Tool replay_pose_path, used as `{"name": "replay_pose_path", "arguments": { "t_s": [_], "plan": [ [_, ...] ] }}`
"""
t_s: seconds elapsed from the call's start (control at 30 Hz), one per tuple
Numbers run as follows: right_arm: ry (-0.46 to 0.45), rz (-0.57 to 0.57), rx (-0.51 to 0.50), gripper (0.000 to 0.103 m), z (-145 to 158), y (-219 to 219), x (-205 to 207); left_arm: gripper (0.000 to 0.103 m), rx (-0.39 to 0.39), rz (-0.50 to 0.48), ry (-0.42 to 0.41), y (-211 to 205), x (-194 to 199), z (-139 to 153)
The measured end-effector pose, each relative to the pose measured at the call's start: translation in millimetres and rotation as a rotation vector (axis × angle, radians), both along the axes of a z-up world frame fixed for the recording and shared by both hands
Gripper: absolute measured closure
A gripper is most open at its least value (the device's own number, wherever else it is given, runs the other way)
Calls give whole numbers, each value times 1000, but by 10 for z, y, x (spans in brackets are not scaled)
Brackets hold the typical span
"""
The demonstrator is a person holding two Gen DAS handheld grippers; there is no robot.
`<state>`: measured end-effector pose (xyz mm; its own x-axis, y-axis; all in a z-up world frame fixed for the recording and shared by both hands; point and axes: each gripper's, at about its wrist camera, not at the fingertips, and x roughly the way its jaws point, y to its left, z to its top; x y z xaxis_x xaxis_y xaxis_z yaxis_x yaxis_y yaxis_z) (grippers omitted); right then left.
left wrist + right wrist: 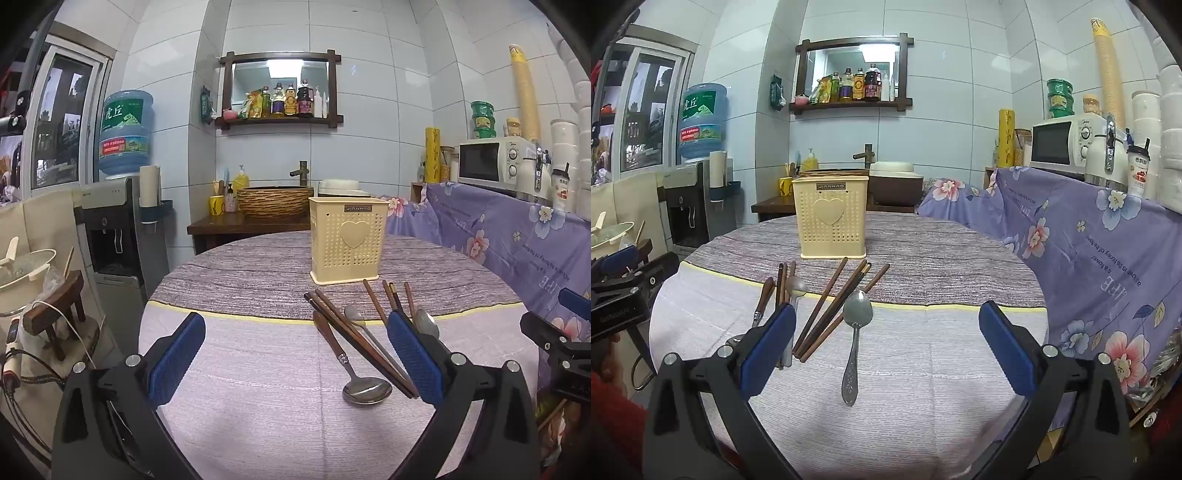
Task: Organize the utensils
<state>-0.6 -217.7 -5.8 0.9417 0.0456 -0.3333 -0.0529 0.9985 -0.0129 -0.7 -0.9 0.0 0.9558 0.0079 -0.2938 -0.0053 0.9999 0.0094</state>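
Both grippers hover low over a round table (258, 369) covered in a pale striped cloth, and neither holds anything. The left gripper (295, 354) has its jaws spread wide, blue pads well apart, with bare cloth and part of the utensil pile showing between them. The right gripper (886, 347) stands just as wide open, its jaws framing the nearer utensils without touching them.

The cream utensil holder (348, 240) stands upright toward the far side of the table, perforated, with a heart on its front face. What is inside it cannot be seen from either view.

The utensils lie loose on the cloth in front of the holder, apart from it. A wooden-handled spoon (354, 369) rests with its bowl toward the left camera, and a bundle of dark chopsticks (362, 343) lies just beside it, running diagonally, with a metal spoon's bowl showing past them. In the right wrist view a second group of chopsticks (838, 306) fans out toward the holder, and an all-metal spoon (855, 339) lies just beside them, its patterned handle toward the camera.

A floral purple cloth (1108, 258) drapes a counter at the right, where a white microwave (1067, 140) sits
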Motion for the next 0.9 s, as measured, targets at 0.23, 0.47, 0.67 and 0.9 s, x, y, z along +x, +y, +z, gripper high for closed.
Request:
{"name": "replay_pose_path", "arguments": {
  "t_s": [0.23, 0.47, 0.67, 0.9],
  "plan": [
    [-12, 0, -2, 5, 0, 2, -10, 5, -10, 16, 3, 39, 12, 11],
    [-13, 1, -2, 5, 0, 3, -10, 5, 7, 9, 4, -27, 15, 61],
    [-12, 1, -2, 5, -7, -12, -3, 5, 6, 8, -3, -42, 1, 24],
    [-11, 3, -4, 5, 8, 29, -11, 5, 7, 7, 0, -43, 0, -1]
  ]
}}
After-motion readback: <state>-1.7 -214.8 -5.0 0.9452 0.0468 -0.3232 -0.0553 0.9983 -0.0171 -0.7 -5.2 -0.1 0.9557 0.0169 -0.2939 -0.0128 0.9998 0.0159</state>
